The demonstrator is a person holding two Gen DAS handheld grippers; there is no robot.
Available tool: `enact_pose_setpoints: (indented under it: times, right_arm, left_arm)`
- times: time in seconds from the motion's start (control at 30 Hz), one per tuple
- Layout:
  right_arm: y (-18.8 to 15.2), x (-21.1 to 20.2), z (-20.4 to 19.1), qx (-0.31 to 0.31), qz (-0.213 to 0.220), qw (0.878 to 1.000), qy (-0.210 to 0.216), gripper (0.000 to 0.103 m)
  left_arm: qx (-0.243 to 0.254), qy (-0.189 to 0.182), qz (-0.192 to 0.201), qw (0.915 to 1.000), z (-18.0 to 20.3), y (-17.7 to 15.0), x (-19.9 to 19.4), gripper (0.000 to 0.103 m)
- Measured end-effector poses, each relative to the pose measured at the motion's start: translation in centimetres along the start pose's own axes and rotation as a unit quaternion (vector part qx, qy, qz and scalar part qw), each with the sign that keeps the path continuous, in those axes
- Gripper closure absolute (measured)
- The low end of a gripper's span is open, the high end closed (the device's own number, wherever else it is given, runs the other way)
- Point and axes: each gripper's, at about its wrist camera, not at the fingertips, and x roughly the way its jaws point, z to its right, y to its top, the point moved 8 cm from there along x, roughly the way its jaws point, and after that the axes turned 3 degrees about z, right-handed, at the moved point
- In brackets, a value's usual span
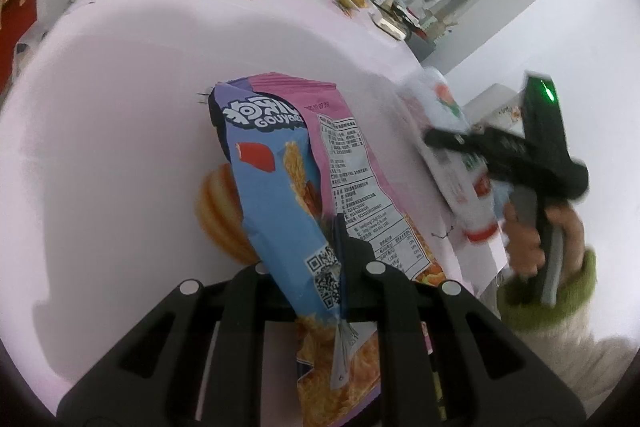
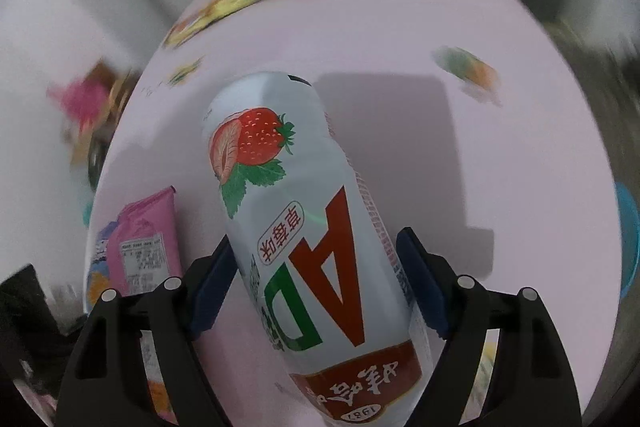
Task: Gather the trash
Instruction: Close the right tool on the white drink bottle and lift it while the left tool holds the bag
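My left claw (image 1: 338, 263) pinches the snack bag (image 1: 296, 187) upright over the bench (image 1: 120, 107); my right claw (image 2: 316, 287) clamps the tilted strawberry bottle (image 2: 304, 219).

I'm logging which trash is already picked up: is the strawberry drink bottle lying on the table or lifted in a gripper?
Lifted. The right gripper is clamped on the strawberry bottle, tilted above the pink table.

Blue-pink snack bag (image 1: 280, 187) upright, pinched; white strawberry bottle (image 2: 304, 227) clamped, tilted.
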Motion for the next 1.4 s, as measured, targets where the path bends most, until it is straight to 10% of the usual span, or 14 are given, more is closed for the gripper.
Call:
enact_pose_setpoints:
  times: [0.3, 1.0, 1.4]
  right_arm:
    - [-3.9, -3.3, 4.2, 0.093, 0.026, 0.995, 0.018, 0.026]
    - [-3.2, -2.4, 2.2, 0.017, -0.026, 0.998, 0.062, 0.022]
    - [-3.4, -2.8, 2.6, 0.047, -0.016, 0.994, 0.098, 0.044]
  left_arm:
    - [0.067, 0.042, -0.007, 0.9968, 4.4, 0.4, 3.1, 0.092]
    - [0.192, 0.138, 0.004, 0.9718, 9.5, 1.5, 4.6, 0.092]
    - [0.212, 0.15, 0.022, 0.9655, 10.5, 1.6, 3.6, 0.092]
